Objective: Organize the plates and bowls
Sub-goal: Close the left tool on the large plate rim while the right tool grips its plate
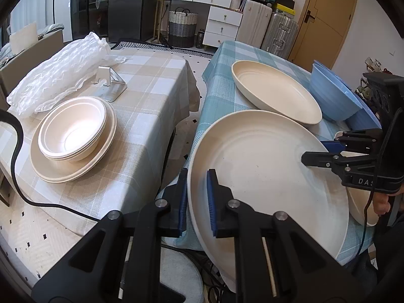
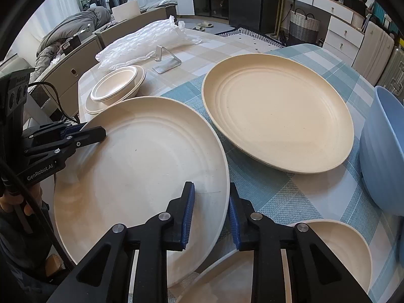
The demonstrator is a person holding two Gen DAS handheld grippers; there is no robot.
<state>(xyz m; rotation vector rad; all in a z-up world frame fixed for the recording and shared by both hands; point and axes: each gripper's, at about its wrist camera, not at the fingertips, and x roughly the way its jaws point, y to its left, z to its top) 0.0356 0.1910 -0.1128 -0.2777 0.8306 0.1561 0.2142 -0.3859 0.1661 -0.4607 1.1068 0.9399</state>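
Note:
A large cream plate [image 1: 265,166] [image 2: 141,166] is held tilted above the blue checked table. My left gripper [image 1: 197,202] is shut on its left rim; it also shows in the right wrist view [image 2: 101,132]. My right gripper [image 2: 210,214] straddles the opposite rim with a small gap at the pads; it also shows in the left wrist view [image 1: 306,157]. A second cream plate [image 1: 275,91] [image 2: 277,113] lies behind. A blue bowl [image 1: 333,96] [image 2: 383,151] stands to the right. A cream bowl [image 2: 338,247] sits near me. Stacked cream bowls [image 1: 73,128] [image 2: 116,85] rest on a plate [image 1: 60,171] on the beige table.
A metal stand [image 1: 108,85] [image 2: 166,61] and crumpled plastic wrap [image 1: 58,70] [image 2: 144,40] lie on the beige table [image 1: 141,131]. A gap separates it from the blue table [image 1: 219,93]. A black cable [image 1: 17,166] crosses the beige table's near edge.

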